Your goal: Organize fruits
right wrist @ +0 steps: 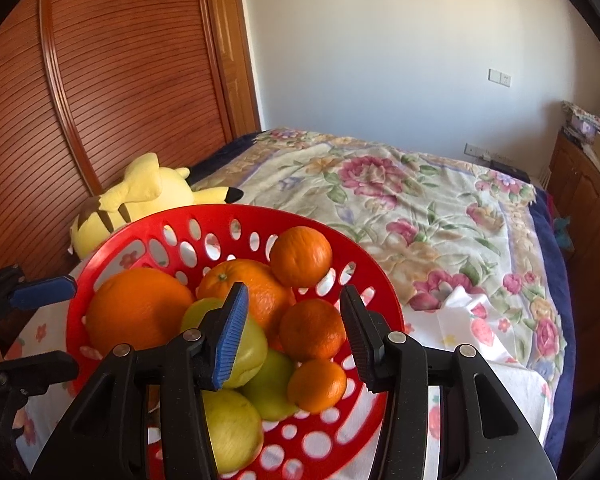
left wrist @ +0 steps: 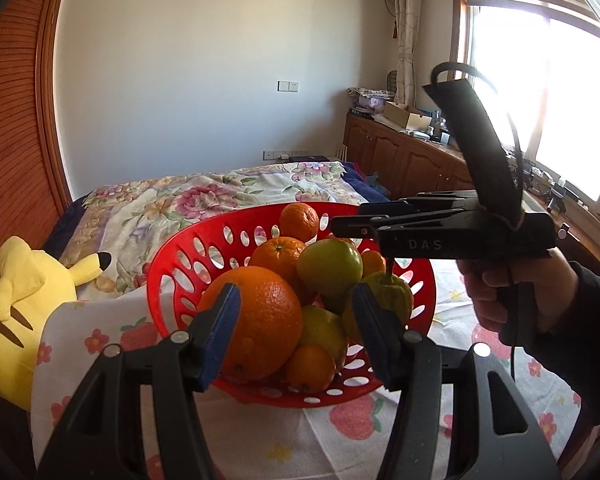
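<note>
A home bedroom: floral-quilted bed [right wrist: 420, 208], wooden wardrobe [right wrist: 120, 80].

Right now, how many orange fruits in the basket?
5. Big orange left; navel orange centre; one by the far rim; two small ones right, and. More may be buried.

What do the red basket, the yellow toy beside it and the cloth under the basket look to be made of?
Red basket: likely moulded plastic, glossy, with clean oval cut-outs in its wall.
Yellow toy: soft plush fabric, matte, with a puffy stuffed shape and sewn brown stripes.
Cloth: thin woven fabric, probably cotton, white with a printed fruit and flower pattern, draping in folds.
</note>
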A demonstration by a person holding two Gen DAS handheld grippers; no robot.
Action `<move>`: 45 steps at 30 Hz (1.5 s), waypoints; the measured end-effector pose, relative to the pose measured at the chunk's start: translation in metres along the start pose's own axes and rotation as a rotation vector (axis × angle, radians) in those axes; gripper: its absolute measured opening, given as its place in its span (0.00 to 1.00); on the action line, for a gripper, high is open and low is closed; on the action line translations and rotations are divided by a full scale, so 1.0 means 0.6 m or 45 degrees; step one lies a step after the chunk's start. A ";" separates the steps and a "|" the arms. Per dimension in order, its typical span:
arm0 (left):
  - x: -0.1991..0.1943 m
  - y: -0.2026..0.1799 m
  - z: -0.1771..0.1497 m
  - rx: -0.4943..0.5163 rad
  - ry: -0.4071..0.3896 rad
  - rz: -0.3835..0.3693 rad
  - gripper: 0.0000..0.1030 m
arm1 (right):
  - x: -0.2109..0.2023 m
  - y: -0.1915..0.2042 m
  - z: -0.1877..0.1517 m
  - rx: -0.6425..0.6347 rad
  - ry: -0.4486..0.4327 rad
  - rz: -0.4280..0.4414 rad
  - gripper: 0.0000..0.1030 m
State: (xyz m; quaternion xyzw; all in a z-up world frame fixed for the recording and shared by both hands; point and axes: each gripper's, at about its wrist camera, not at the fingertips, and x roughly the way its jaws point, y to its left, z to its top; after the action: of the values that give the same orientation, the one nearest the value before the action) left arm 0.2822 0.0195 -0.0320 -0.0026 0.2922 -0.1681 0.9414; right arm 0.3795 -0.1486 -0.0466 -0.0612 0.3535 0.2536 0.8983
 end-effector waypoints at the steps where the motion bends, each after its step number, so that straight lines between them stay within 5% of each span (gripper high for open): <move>1: -0.004 -0.001 -0.002 0.001 -0.004 0.009 0.56 | -0.006 0.001 -0.001 0.005 -0.003 0.000 0.47; 18: -0.093 -0.032 -0.043 0.054 -0.046 0.129 0.58 | -0.172 0.064 -0.102 0.143 -0.154 -0.122 0.48; 29: -0.158 -0.048 -0.055 0.054 -0.142 0.165 0.80 | -0.236 0.106 -0.139 0.165 -0.236 -0.176 0.53; 37: -0.193 -0.051 -0.054 0.021 -0.191 0.183 0.95 | -0.270 0.122 -0.142 0.176 -0.309 -0.246 0.75; 45: -0.231 -0.055 -0.055 -0.015 -0.251 0.273 0.95 | -0.309 0.137 -0.149 0.171 -0.384 -0.313 0.85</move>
State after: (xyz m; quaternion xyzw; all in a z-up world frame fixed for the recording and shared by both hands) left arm 0.1467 0.0352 0.0200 0.0065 0.1980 -0.0636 0.9781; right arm 0.1694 -0.1796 0.0163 -0.0050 0.2210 0.1244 0.9673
